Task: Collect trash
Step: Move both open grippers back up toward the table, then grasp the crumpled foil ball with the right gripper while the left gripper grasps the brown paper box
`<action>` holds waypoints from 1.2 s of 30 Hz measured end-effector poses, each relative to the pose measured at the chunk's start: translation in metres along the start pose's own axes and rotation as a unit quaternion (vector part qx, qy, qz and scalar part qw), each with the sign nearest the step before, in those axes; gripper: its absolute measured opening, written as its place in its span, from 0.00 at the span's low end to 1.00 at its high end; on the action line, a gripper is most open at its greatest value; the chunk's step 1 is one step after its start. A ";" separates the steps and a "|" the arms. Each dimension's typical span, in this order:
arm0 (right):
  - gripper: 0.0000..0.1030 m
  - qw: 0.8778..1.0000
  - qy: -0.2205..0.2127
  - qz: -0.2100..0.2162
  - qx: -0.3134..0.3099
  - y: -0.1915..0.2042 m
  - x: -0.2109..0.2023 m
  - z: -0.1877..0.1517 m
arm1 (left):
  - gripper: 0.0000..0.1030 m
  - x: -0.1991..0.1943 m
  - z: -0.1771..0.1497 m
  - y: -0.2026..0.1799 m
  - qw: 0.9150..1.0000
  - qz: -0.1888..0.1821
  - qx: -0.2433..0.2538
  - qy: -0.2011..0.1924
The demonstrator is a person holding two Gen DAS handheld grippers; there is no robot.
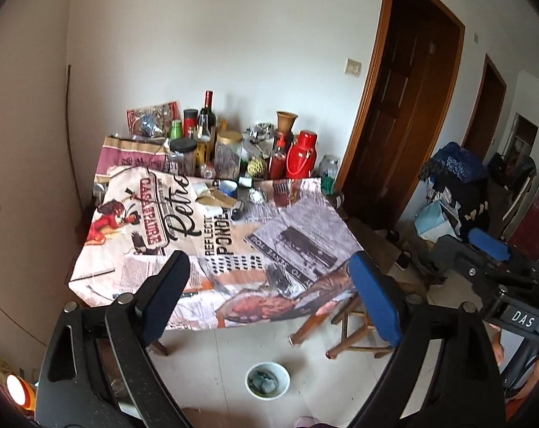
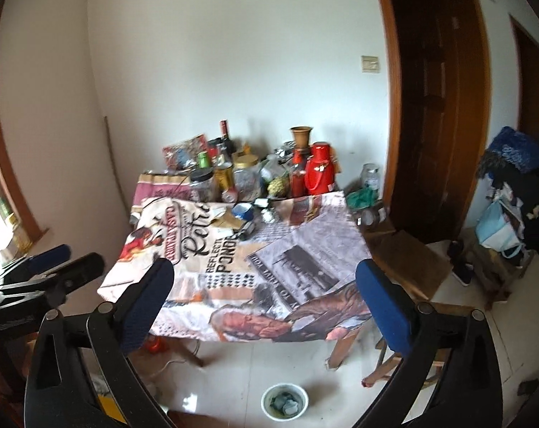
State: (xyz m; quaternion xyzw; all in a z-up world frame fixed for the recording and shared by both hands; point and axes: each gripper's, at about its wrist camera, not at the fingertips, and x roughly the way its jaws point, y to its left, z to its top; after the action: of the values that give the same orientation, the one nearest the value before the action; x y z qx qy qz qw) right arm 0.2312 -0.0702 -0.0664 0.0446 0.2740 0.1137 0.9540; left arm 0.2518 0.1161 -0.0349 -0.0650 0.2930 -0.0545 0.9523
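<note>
A table with a printed cloth [image 1: 205,246] [image 2: 233,267] stands against the far wall. Loose scraps lie mid-table: crumpled paper and cardboard [image 1: 212,196] [image 2: 226,217], a blue roll of tape [image 1: 229,187] [image 2: 243,210] and crumpled foil [image 1: 257,196] [image 2: 268,215]. A white bowl [image 1: 267,380] [image 2: 285,402] with grey scraps stands on the floor in front of the table. My left gripper [image 1: 269,285] is open and empty, short of the table's near edge. My right gripper [image 2: 266,292] is open and empty too; it also shows in the left wrist view [image 1: 483,249].
Bottles, jars, a red thermos [image 1: 301,155] [image 2: 319,169] and a clay vase [image 1: 286,121] crowd the table's back. A wooden stool [image 1: 355,324] [image 2: 405,271] stands at the table's right. Dark doors [image 1: 405,107] and piled bags [image 1: 458,192] are on the right.
</note>
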 end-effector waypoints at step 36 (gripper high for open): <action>0.99 0.992 0.066 0.097 -0.043 -0.101 0.197 0.121 | 0.91 0.225 0.117 -0.034 0.994 0.076 -0.072 0.042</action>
State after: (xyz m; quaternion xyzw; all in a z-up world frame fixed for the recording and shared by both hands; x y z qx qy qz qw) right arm 0.4775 -0.1238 -0.0802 0.0221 0.3256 0.2198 0.9193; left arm 0.5008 0.0616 -0.0578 -0.1085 0.3399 0.0366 0.9335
